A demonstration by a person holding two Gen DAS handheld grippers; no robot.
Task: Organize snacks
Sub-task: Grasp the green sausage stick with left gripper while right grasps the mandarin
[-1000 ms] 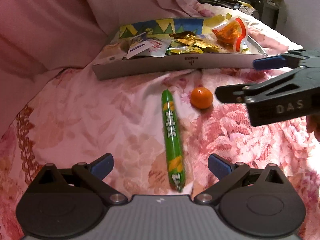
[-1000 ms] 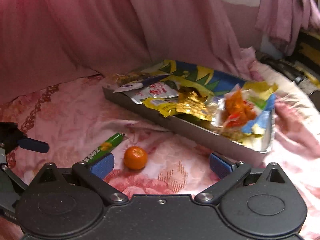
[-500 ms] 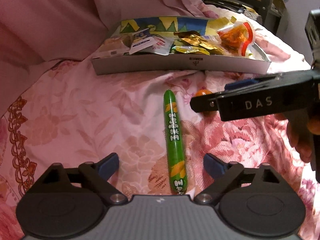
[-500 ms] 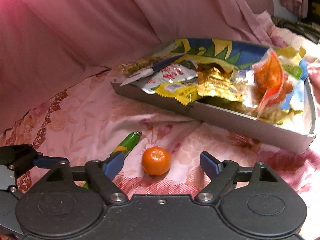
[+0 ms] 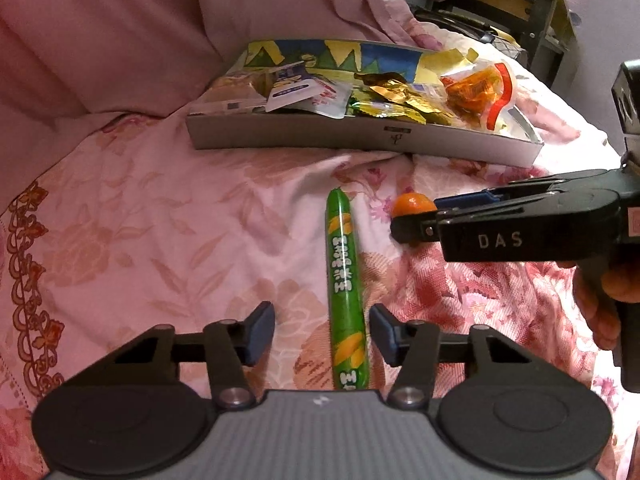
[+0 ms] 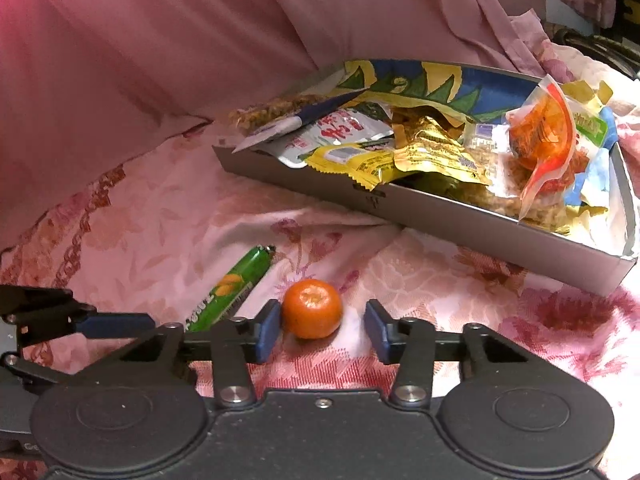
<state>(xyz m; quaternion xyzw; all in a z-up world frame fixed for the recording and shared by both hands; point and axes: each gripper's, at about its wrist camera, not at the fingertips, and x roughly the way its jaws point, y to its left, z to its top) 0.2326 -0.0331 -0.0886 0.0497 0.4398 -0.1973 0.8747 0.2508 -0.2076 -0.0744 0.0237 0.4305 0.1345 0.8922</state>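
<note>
A long green sausage stick [image 5: 345, 280] lies on the pink floral bedspread, running away from me. My left gripper [image 5: 322, 334] straddles its near end; the jaws are closing, with a clear gap on the left side and the right pad almost at the wrapper. A small tangerine [image 6: 312, 308] sits just right of the stick [image 6: 234, 286]. My right gripper [image 6: 322, 330] has the fruit between its closing jaws: the left pad is at its skin, the right pad stands apart. In the left wrist view the right gripper [image 5: 416, 218] hides most of the tangerine [image 5: 412, 203].
A shallow grey box [image 5: 360, 138] full of snack packets sits further back on the bed, its front wall [image 6: 440, 220] facing me. Pink curtain folds hang behind it. A hand [image 5: 604, 308] holds the right gripper's handle. Dark furniture stands at the far right.
Both grippers' jaws have narrowed a lot. The right gripper came down and in around the tangerine, which now sits between its pads. The left gripper stayed over the sausage stick.
</note>
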